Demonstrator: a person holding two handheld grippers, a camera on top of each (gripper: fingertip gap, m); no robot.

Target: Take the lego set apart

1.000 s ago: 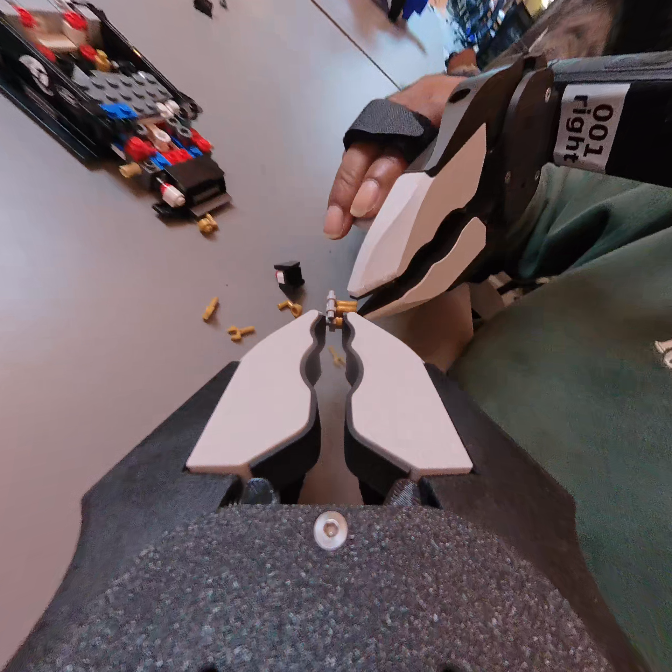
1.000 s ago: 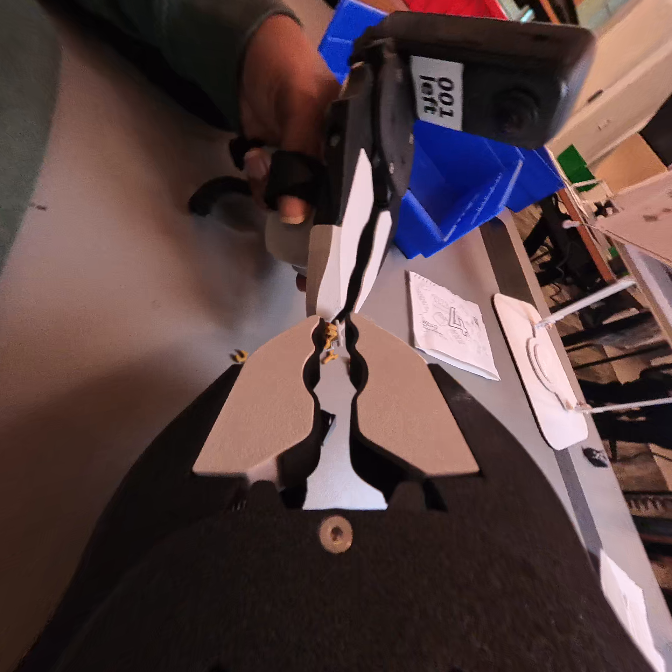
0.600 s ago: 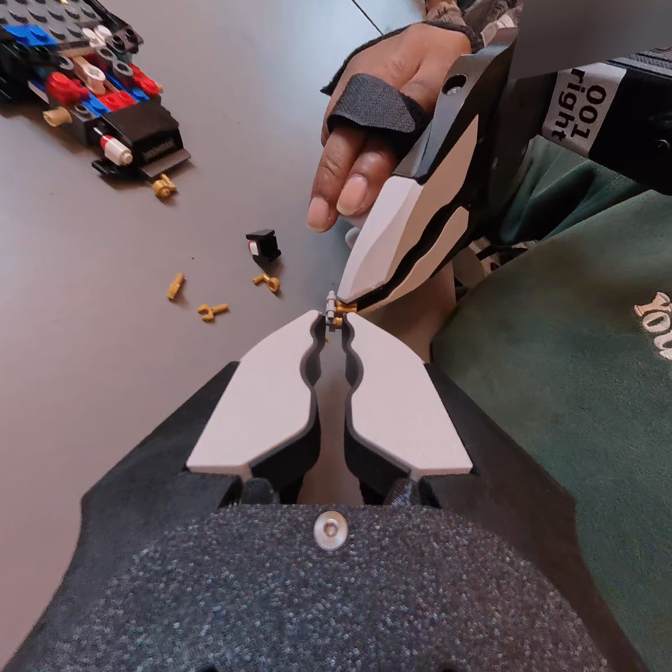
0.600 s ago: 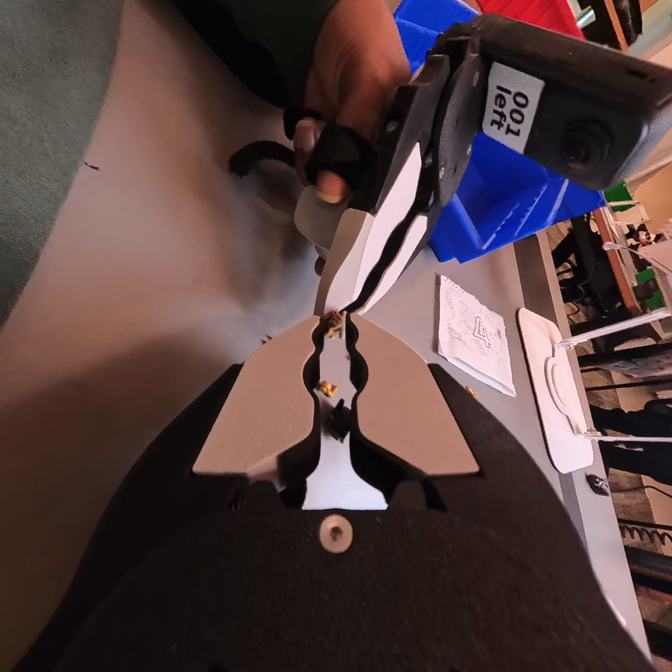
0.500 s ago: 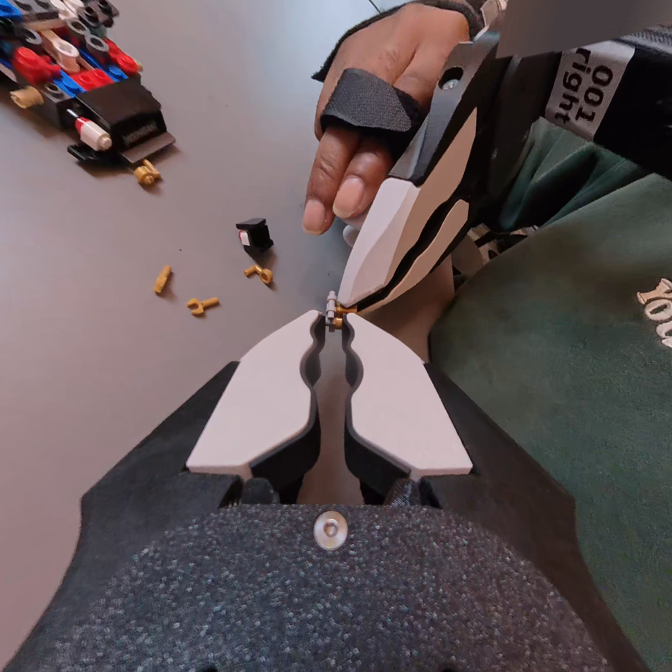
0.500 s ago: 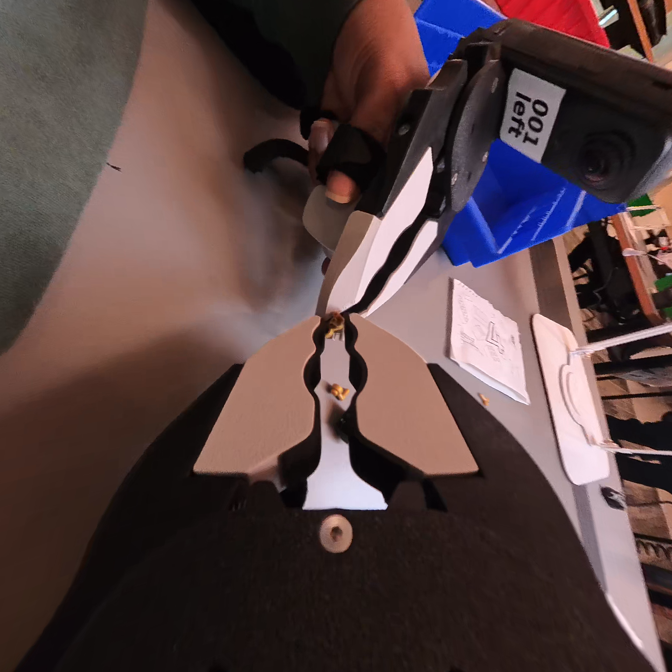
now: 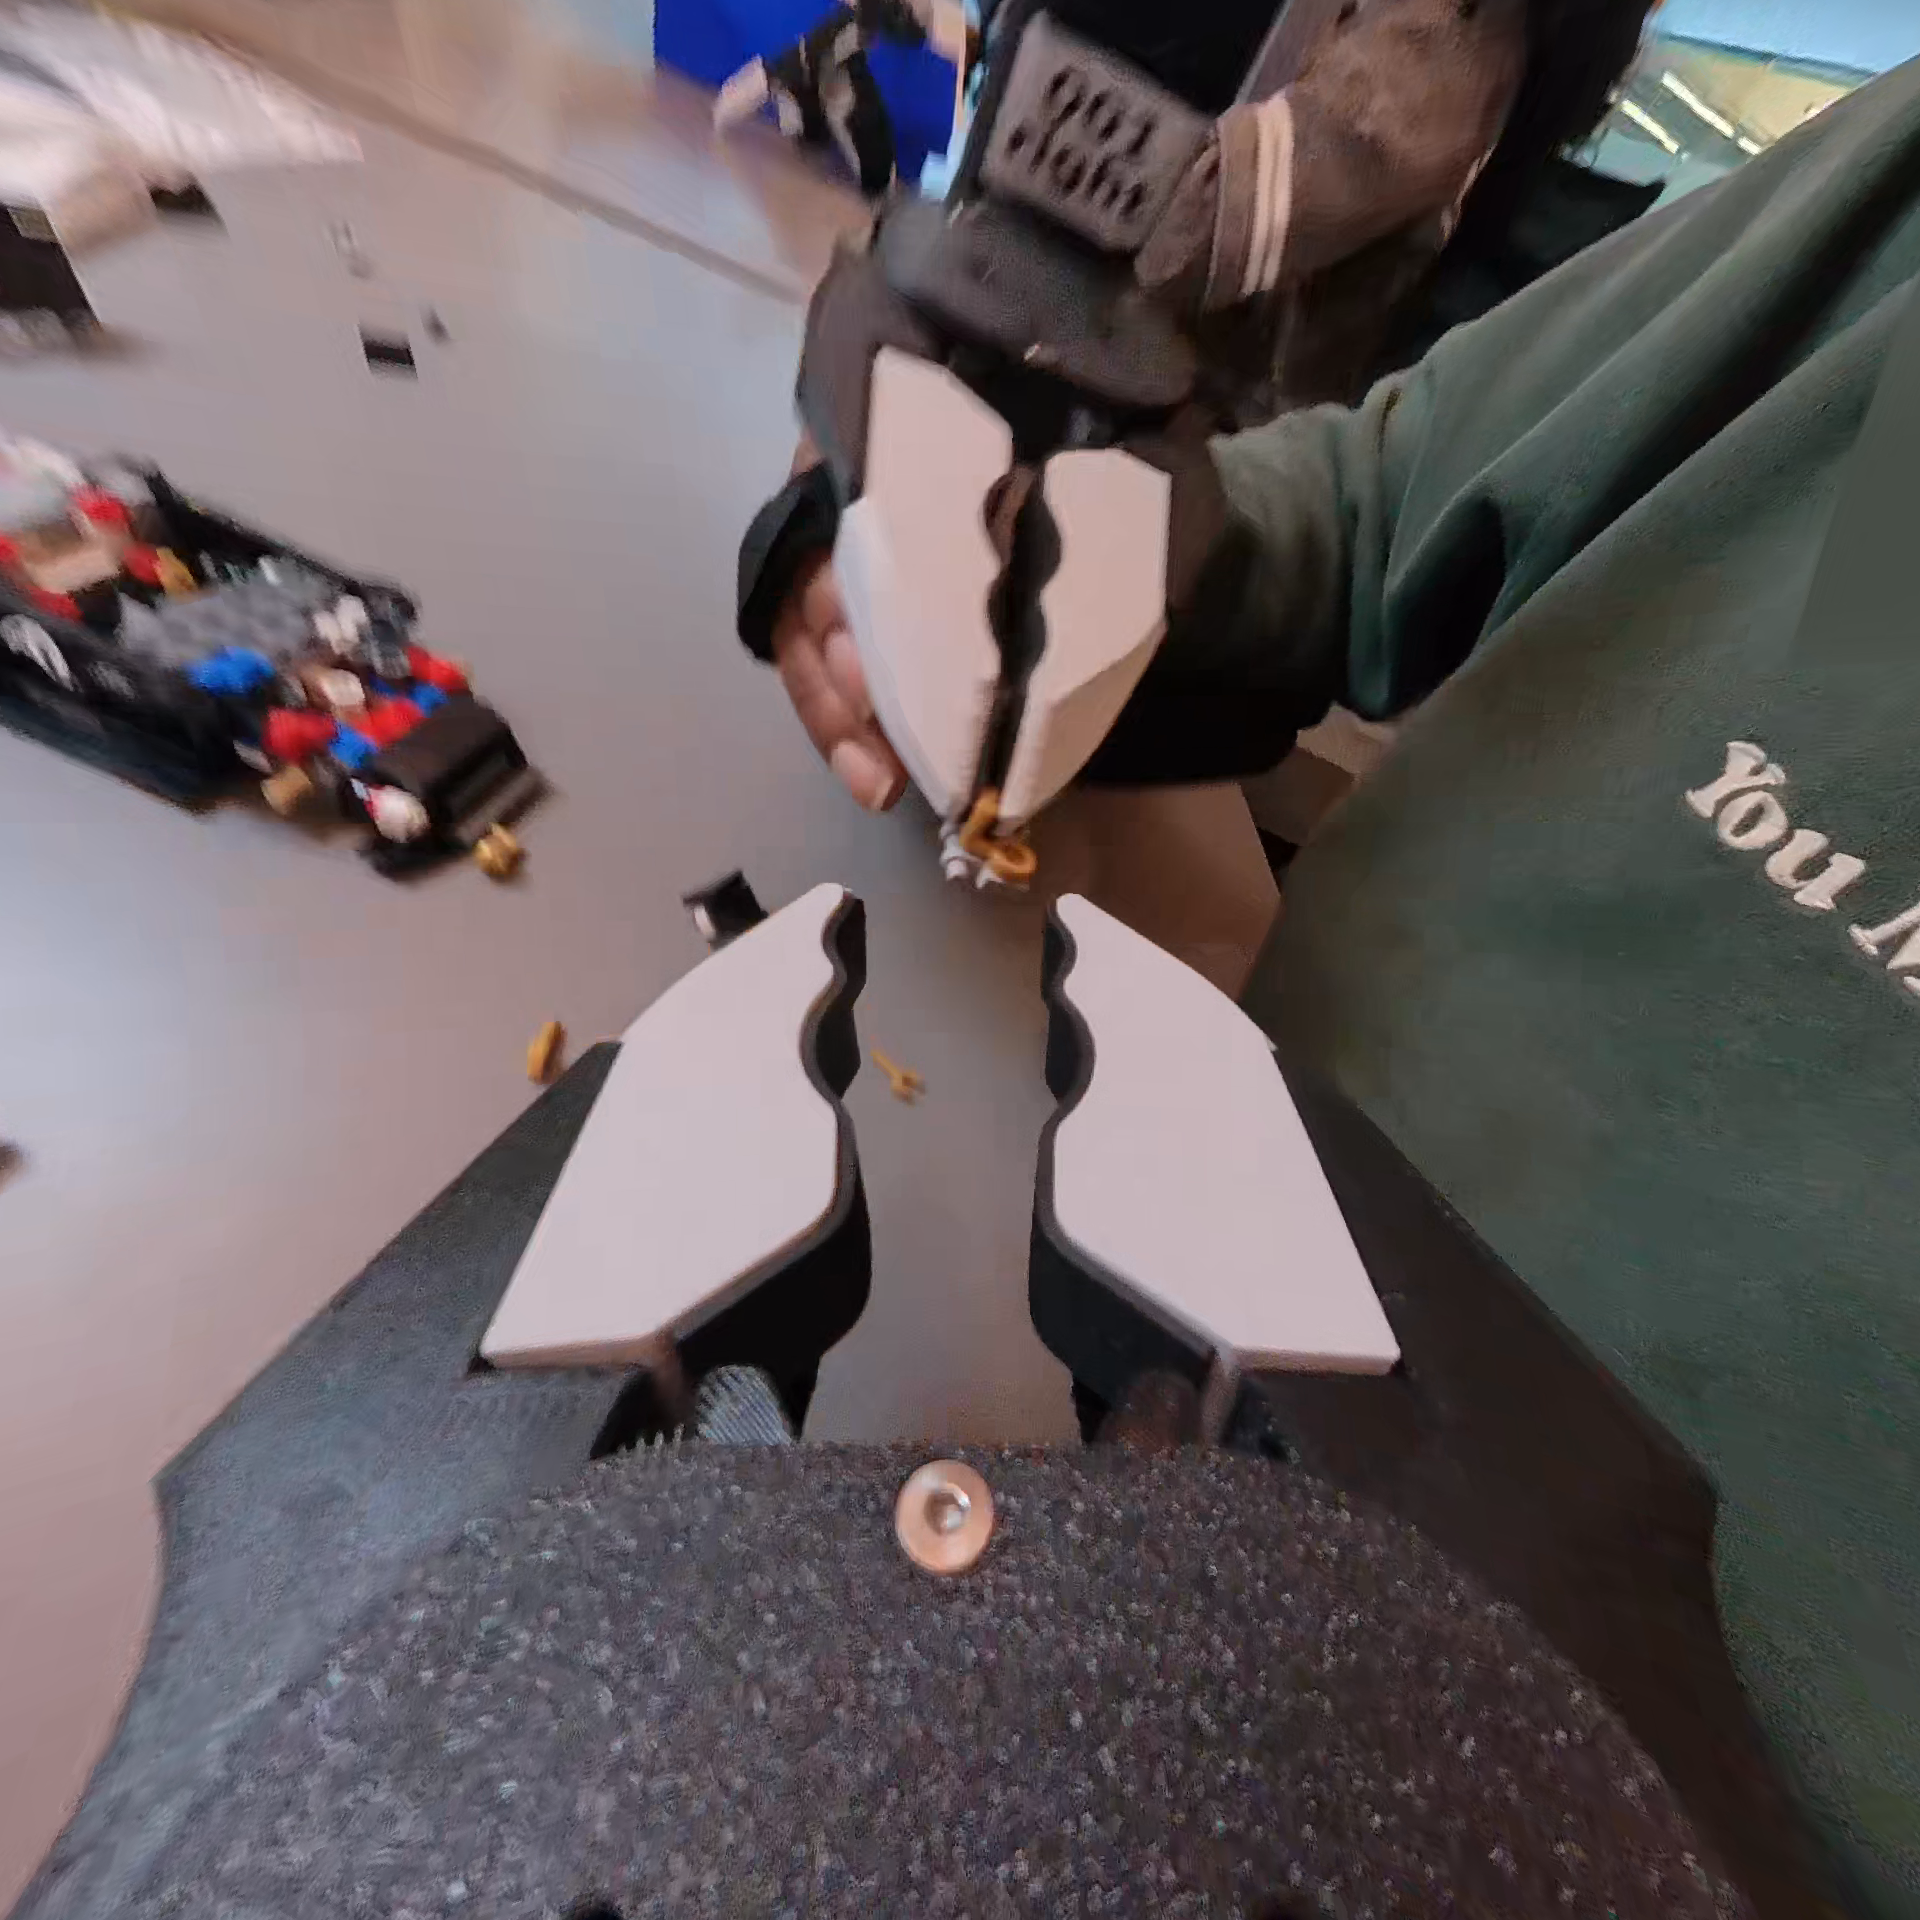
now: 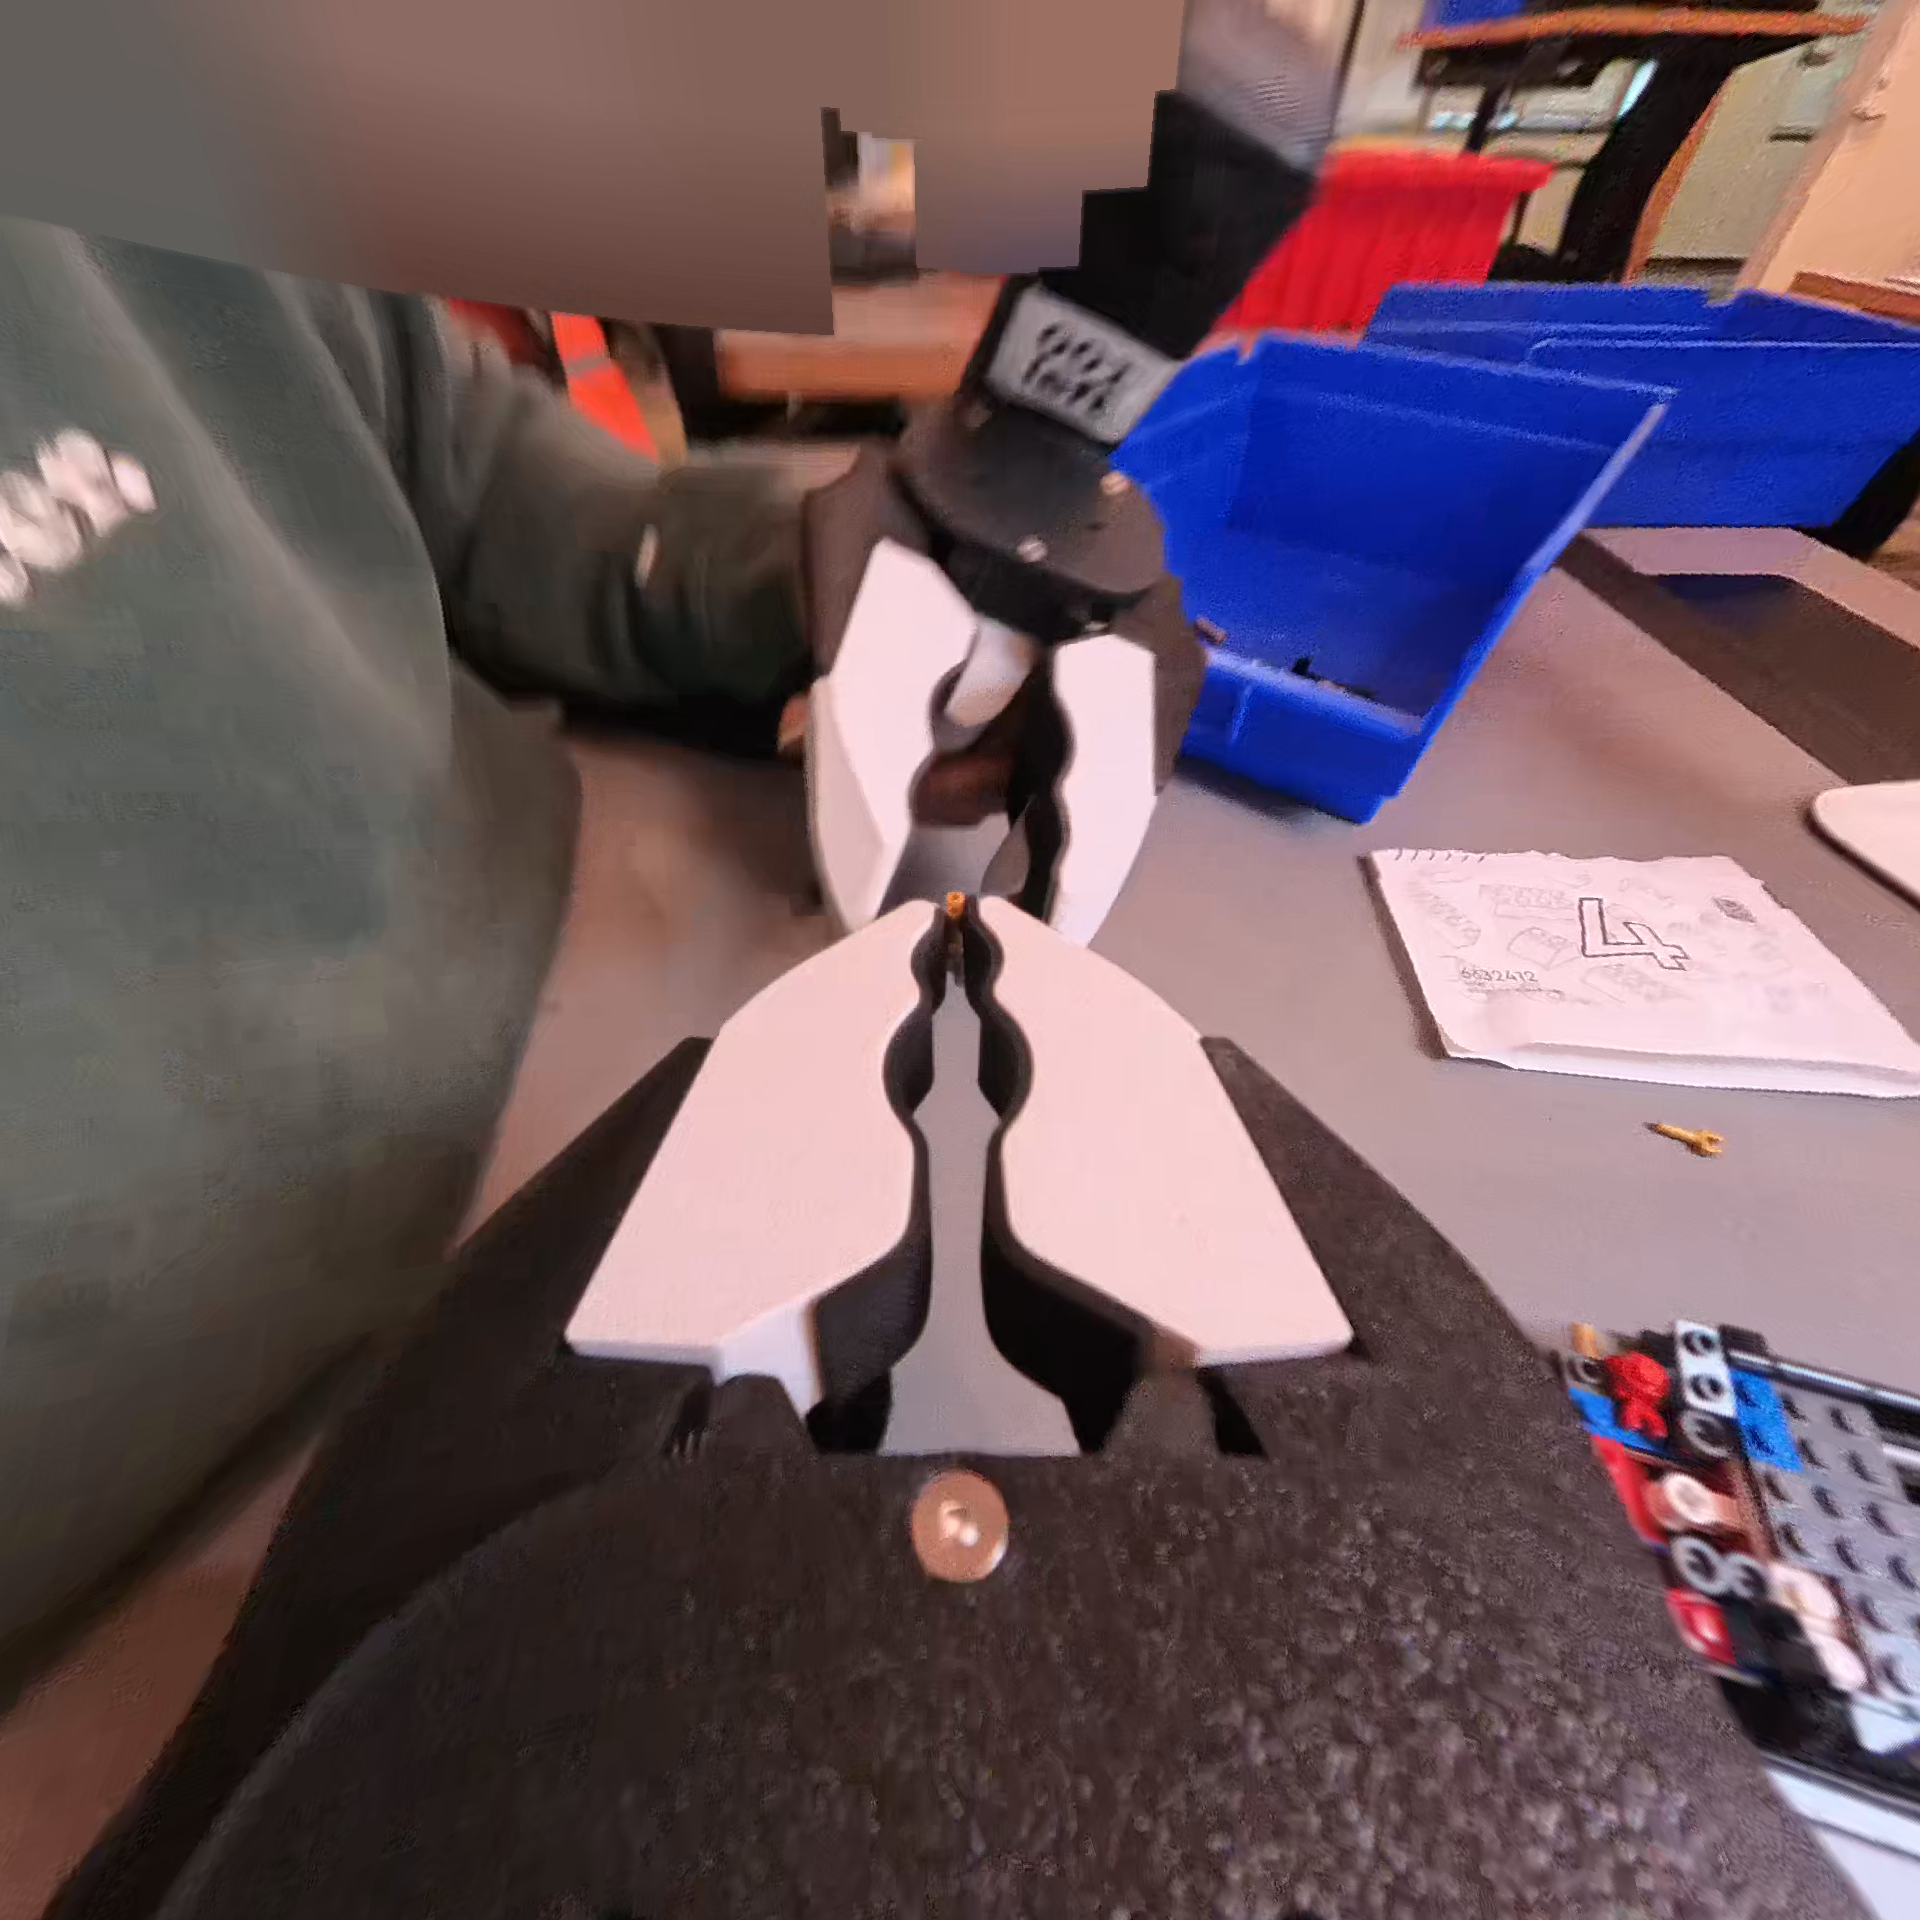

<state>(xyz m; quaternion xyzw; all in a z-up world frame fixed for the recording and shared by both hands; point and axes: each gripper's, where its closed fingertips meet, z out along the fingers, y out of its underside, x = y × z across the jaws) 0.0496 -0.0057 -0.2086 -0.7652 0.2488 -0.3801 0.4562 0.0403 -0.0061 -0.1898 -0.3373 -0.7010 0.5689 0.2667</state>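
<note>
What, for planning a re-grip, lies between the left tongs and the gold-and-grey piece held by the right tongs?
Nothing: in the left wrist view, only bare table shows between the open left tongs and the gold-and-grey piece pinched in the right tongs.

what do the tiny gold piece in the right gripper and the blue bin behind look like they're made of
The gold piece, pinched at the right gripper's tips with a small grey part, looks like hard moulded plastic: even gold colour, slight gloss, crisp clip shape. The blue bin looks like rigid plastic too, with thin straight walls and a smooth, uniform, faintly shiny surface. Blur leaves finer texture unclear.
</note>
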